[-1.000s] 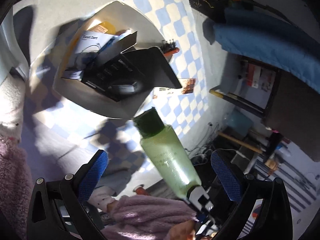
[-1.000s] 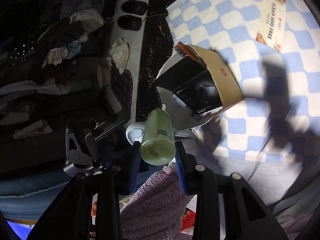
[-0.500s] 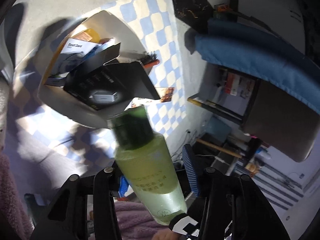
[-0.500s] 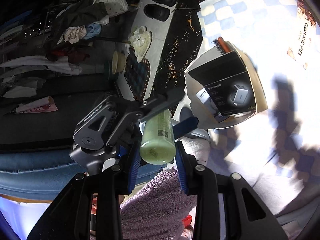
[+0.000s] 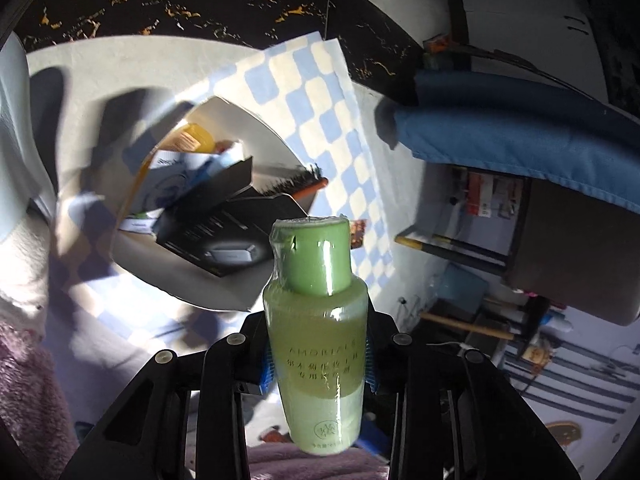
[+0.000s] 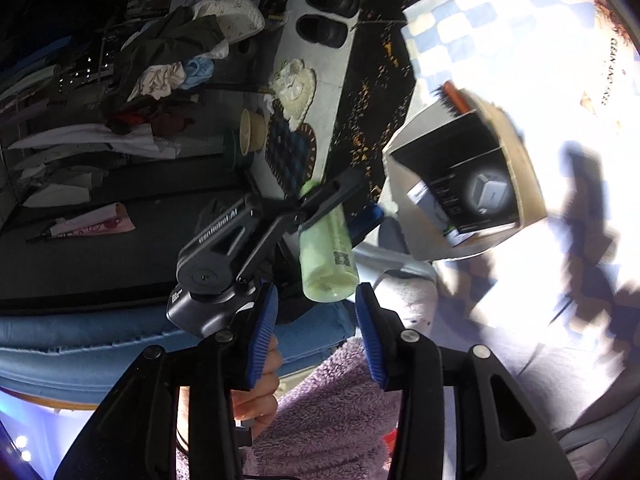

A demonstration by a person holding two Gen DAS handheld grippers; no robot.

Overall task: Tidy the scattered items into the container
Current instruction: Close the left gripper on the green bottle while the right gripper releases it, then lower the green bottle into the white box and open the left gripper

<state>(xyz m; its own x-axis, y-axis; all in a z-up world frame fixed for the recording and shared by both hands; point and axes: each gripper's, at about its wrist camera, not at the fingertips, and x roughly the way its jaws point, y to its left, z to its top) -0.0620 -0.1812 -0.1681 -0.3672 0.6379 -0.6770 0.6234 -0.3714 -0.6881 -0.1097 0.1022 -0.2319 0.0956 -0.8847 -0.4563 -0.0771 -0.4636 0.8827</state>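
Observation:
A green bottle (image 5: 316, 344) with a green cap stands upright between the blue pads of my left gripper (image 5: 319, 364), whose jaws are closing and pressing on its sides. In the right wrist view the same bottle (image 6: 328, 256) hangs base-first in the left gripper (image 6: 340, 216), just ahead of my right gripper (image 6: 318, 292). The right jaws are opening and its pads stand clear of the bottle's base. The open cardboard box (image 5: 224, 280) lies beyond on a blue-checked cloth (image 5: 312, 92), holding a black carton, a white carton and a hairbrush (image 5: 296, 184).
A printed leaflet (image 6: 616, 68) lies on the cloth past the box (image 6: 408, 200). A blue cushioned chair (image 5: 520, 128) stands to the right. Shoes (image 6: 332, 12), slippers and clothes litter the dark floor. A purple fleece sleeve (image 6: 340, 400) and a hand (image 6: 256, 396) are close below.
The left jaws went from wide apart to closed on the bottle. The right jaws, which gripped the bottle's base, have spread off it. The bottle now stands straighter in the left wrist view.

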